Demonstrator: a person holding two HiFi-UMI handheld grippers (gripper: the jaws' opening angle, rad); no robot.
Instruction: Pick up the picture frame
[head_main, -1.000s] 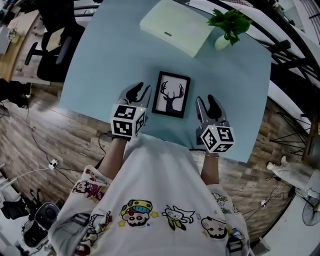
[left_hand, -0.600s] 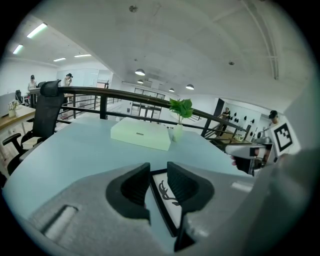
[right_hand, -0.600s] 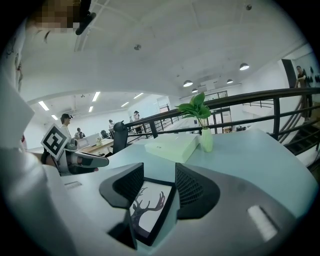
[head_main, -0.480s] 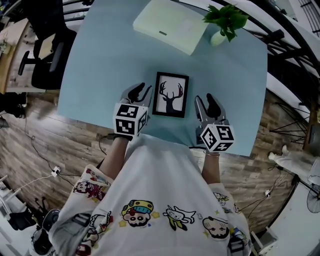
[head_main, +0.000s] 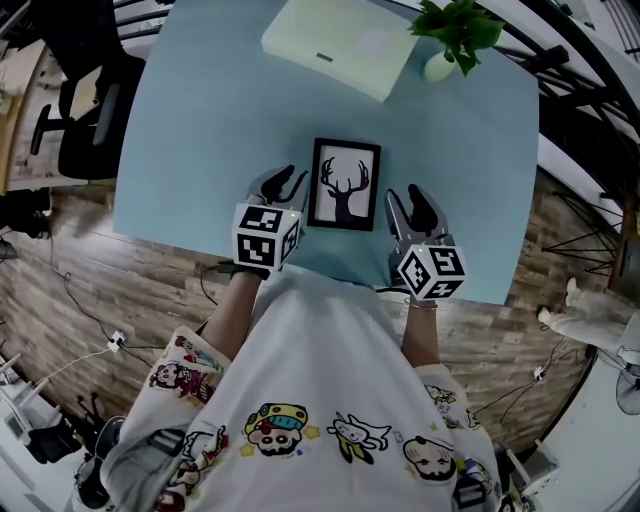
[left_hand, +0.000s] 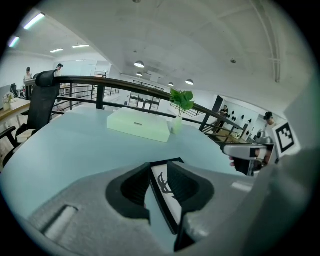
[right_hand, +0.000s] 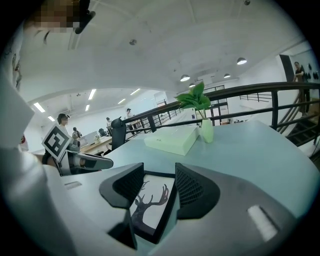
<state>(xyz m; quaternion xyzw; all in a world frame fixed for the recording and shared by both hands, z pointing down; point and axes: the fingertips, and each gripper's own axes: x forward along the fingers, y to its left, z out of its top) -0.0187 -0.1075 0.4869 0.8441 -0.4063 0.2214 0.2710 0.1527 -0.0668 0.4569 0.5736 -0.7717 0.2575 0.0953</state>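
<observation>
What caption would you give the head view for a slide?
Open left gripper and open right gripper flank a deer-silhouette picture frame lying flat on the light blue table.

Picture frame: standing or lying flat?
The picture frame lies flat, face up on the table: the head view sees its whole deer print from above.

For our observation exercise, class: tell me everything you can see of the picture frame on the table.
The picture frame is a black, thin-edged rectangle around a white sheet with a black deer-head silhouette. It lies flat, face up, on the pale blue table, near the person's edge, between the left gripper and right gripper, both open, neither gripping it.
</observation>
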